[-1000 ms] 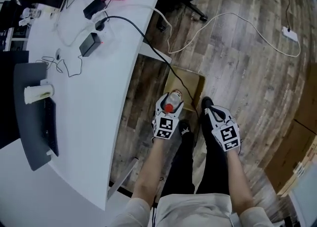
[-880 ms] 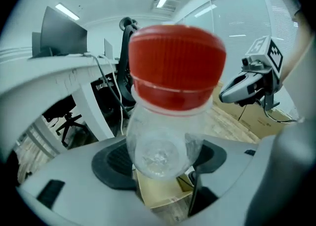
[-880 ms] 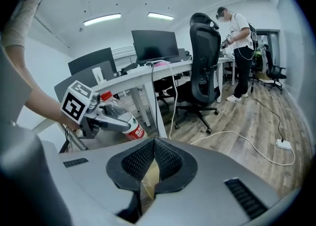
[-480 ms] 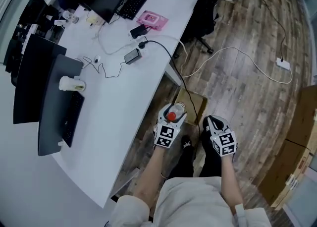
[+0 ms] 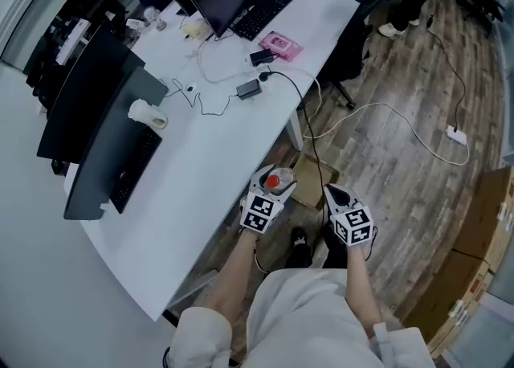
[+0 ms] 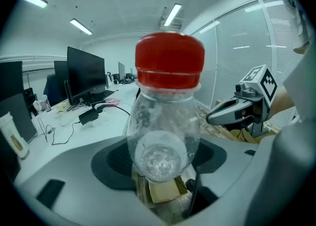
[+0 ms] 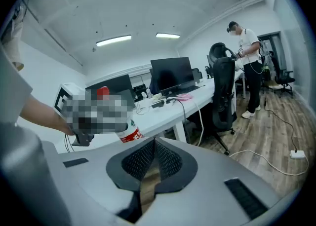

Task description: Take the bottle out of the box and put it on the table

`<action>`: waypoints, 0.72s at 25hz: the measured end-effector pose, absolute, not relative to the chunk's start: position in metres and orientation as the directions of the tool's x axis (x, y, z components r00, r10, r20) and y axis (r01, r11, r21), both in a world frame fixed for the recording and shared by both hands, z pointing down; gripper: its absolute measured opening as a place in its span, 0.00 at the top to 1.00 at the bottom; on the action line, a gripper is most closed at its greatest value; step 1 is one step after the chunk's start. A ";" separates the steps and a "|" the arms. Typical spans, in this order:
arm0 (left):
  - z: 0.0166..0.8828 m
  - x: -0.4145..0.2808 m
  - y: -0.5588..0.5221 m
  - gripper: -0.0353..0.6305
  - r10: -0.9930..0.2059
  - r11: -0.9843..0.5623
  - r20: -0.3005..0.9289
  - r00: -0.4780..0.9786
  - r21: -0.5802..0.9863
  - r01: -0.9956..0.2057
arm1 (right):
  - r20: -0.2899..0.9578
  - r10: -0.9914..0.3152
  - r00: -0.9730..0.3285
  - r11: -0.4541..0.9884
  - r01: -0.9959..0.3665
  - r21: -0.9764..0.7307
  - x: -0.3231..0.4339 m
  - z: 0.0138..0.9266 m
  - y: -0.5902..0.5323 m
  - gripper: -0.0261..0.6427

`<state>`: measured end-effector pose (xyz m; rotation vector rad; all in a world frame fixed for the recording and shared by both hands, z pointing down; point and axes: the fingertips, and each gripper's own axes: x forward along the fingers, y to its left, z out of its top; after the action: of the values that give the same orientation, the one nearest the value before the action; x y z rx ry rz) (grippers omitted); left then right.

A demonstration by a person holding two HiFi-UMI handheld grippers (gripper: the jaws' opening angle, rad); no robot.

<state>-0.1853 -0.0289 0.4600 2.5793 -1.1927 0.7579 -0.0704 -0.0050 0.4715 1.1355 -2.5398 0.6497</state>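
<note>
Table (image 5: 201, 157): bare near its edge; probable set-down place.
Left tongs (image 6: 162, 163): clenched on bottle body, cap uppermost, keeping it upright.
Bottle (image 6: 165, 121): clear of box, beside table edge, not yet set down.
Box (image 5: 310, 177): on floor, below.
Right tongs (image 7: 153, 160): closed together, empty, held aside.

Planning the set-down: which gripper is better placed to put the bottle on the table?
Left. The left gripper is clamped on the bottle and is nearer the white table; the right gripper is shut on nothing, farther from it.
</note>
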 end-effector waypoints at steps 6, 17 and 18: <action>0.431 -0.232 -0.012 0.46 -0.656 -0.652 0.529 0.538 -0.040 -0.757 | 0.393 -0.604 -0.693 0.614 -0.719 -0.326 -0.112 0.452 0.002 0.90; 0.419 -0.348 -0.015 0.46 -0.689 -0.573 0.562 0.457 -0.037 -0.819 | 0.381 -0.549 -0.744 0.684 -0.662 -0.307 -0.179 0.435 0.019 0.90; 0.423 -0.357 -0.018 0.46 -0.688 -0.566 0.571 0.447 -0.037 -0.824 | 0.387 -0.540 -0.747 0.693 -0.656 -0.299 -0.181 0.436 0.022 0.90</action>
<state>-0.3569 -0.0178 0.4233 2.4534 -1.3098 0.7961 -0.1814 0.0223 0.4360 0.9517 -2.6359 0.6183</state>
